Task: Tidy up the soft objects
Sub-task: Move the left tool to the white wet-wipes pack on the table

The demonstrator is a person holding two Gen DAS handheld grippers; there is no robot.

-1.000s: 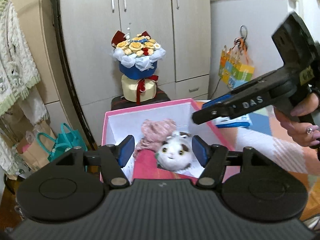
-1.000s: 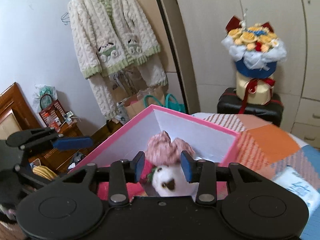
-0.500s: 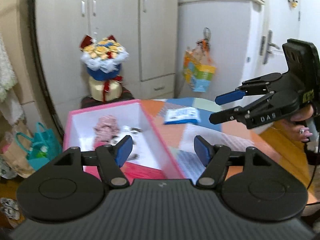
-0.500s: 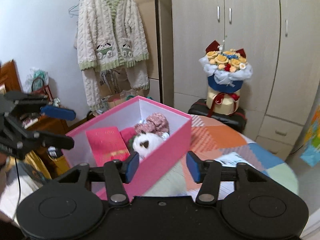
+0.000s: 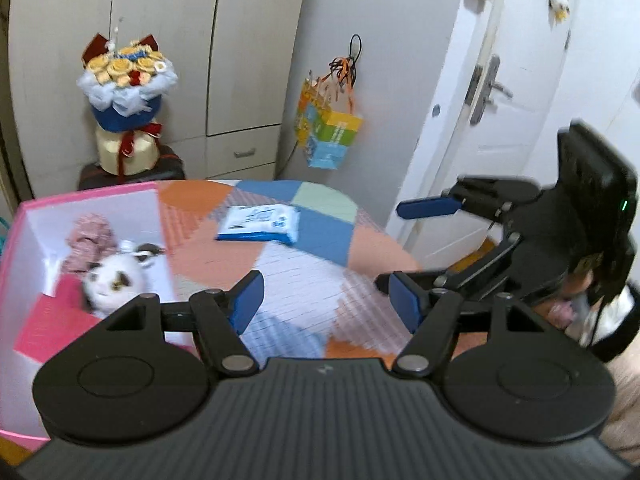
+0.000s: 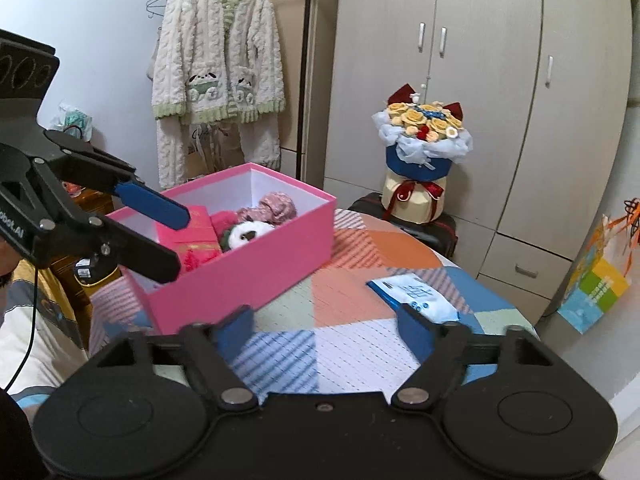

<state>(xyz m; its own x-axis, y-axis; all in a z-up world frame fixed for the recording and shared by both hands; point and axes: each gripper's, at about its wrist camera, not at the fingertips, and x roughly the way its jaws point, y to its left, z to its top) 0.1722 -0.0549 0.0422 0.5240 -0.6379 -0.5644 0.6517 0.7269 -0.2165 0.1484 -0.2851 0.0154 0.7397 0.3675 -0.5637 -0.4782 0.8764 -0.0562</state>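
Both my left gripper (image 5: 322,300) and right gripper (image 6: 324,334) hang agape, empty. The white-and-blue soft tissue pack (image 6: 414,294), ahead of the right fingers, looks light, squashy, slippery; I'd pinch its short edges.

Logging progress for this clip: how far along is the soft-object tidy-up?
Done: the panda plush and a pink knit item lie inside the pink box, next to a red packet. In hand: nothing; left gripper and right gripper both hover over the patchwork table, jaws open and empty. Left: only a blue-and-white wipes pack remains on the table; probably little or nothing.
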